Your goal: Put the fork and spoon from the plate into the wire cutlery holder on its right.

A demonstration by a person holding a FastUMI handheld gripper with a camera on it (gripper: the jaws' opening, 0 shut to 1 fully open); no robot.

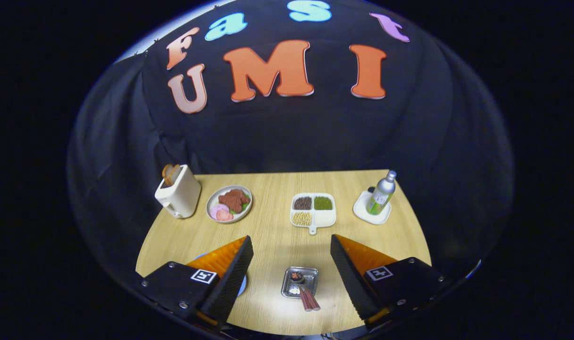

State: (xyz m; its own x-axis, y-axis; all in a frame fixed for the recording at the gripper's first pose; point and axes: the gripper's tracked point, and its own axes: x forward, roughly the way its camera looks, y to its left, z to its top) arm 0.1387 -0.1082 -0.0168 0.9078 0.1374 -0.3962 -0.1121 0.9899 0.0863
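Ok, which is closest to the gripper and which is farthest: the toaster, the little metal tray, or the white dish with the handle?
The gripper is open, holding nothing.
1. Little metal tray: between the fingers, nearest.
2. White dish with the handle: just beyond the fingertips, mid-table.
3. Toaster: farthest, at the table's back left corner, beside the plate of food.
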